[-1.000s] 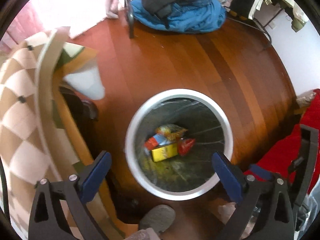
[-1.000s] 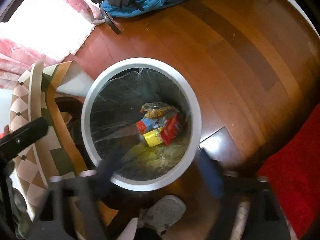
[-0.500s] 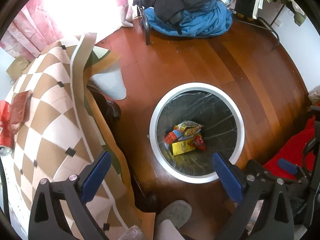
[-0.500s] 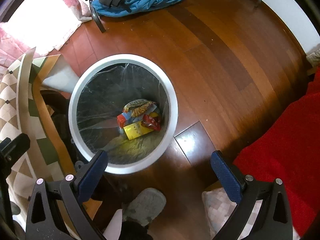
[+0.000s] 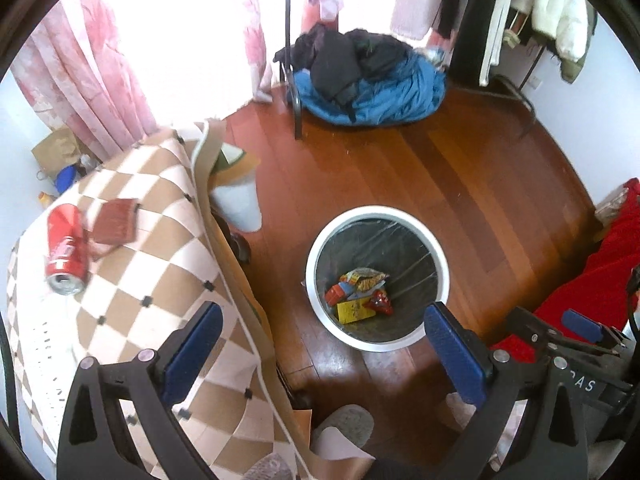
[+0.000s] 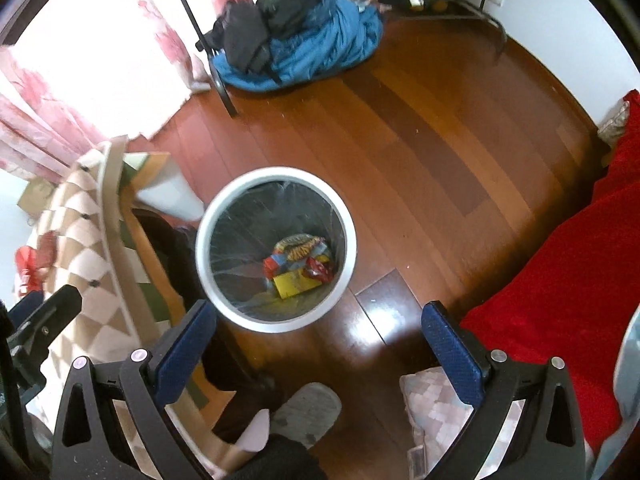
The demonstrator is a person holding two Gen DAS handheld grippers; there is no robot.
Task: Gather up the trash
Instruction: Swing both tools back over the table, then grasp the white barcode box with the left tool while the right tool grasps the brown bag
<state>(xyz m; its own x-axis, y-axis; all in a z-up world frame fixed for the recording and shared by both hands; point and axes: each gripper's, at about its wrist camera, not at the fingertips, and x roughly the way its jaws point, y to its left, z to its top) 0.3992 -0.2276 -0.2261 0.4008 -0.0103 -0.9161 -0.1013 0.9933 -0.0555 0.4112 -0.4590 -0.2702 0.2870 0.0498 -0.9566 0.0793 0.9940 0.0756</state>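
- Wrappers [image 5: 357, 294] lie in a small heap at the bottom of the round white-rimmed bin with the clear plastic liner [image 5: 376, 216], which stands on the reddish wooden floor [image 5: 420, 168]: a yellow flat box, a red packet and a striped crisp bag, all well below the rim.
- A second ago both cameras hung close over the bin mouth; now the bin looks smaller in both views and the left view takes in much more of the checked beige-and-white tablecloth [image 5: 132, 280]. Both tools have lifted away from the drop.
- That rise brings fresh trash into sight: a crushed red drinks can [image 5: 66, 250] lying on its side on the cloth, with a dark red flat packet [image 5: 116, 226] just beside it. My guess is that the can or packet comes next.
- The left gripper [image 5: 324, 354] is spread wide, blue pads far apart, nothing between them and nothing touched.
- The right gripper [image 6: 320, 350] is likewise fully spread and empty, hanging above the floor near the bin's edge; a grey slipper [image 6: 308, 406] shows below it.
- In the right view the can is only a red blur at the table's far edge [image 6: 28, 266].
- Reaching the can means swinging left, away from the bin; it may roll when nudged.
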